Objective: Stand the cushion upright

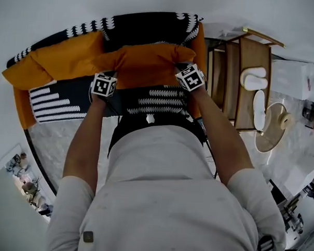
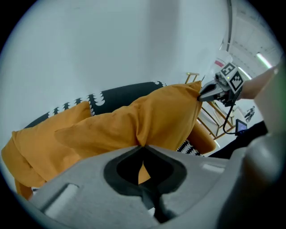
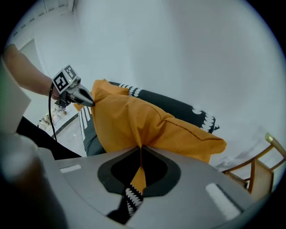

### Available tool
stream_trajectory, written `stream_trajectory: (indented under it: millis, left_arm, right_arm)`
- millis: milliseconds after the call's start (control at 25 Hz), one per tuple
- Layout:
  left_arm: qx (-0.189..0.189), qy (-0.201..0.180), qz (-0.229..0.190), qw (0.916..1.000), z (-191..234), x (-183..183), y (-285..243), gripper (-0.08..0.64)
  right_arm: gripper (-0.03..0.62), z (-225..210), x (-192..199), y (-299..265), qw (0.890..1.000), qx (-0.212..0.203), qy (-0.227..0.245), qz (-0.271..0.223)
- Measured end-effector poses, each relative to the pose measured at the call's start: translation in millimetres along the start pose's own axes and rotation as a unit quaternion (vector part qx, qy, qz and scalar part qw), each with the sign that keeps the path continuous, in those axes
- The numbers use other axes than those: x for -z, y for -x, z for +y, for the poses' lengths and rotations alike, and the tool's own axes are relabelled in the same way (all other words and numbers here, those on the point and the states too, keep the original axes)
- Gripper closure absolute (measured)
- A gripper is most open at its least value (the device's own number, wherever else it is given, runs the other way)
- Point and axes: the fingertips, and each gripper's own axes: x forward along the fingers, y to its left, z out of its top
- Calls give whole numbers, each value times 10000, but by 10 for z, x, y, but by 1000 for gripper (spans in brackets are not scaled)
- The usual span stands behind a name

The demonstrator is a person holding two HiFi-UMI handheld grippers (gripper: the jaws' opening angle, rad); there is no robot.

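In the head view, the orange cushion (image 1: 144, 64) is seen at 12 o'clock on the black-and-white sofa (image 1: 146, 25). In the left gripper view, the left tool (image 2: 142, 146) is clamped on a cushion fold, with the right tool (image 2: 201, 95) at 2 o'clock on its corner. In the right gripper view, the right tool is seen clamped on cushion fabric.

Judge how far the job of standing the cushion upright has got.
Done: the left gripper and right gripper are each shut on a corner of the orange cushion. In hand: they hold it up by those corners, slanted over the patterned seat. Left: rest it upright against the black-and-white backrest and let go.
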Motion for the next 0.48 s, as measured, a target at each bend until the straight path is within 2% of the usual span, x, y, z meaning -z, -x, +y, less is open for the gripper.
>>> stream_trajectory:
  millis: [280, 480]
  left_arm:
    - [-114, -289, -220, 9993, 283, -720, -74, 549]
    - [-157, -379, -291, 9987, 475, -1067, -198, 549]
  right_arm:
    - [574, -503, -427, -25, 9995, 157, 269, -88]
    - [574, -769, -629, -126, 9990, 211, 380, -64]
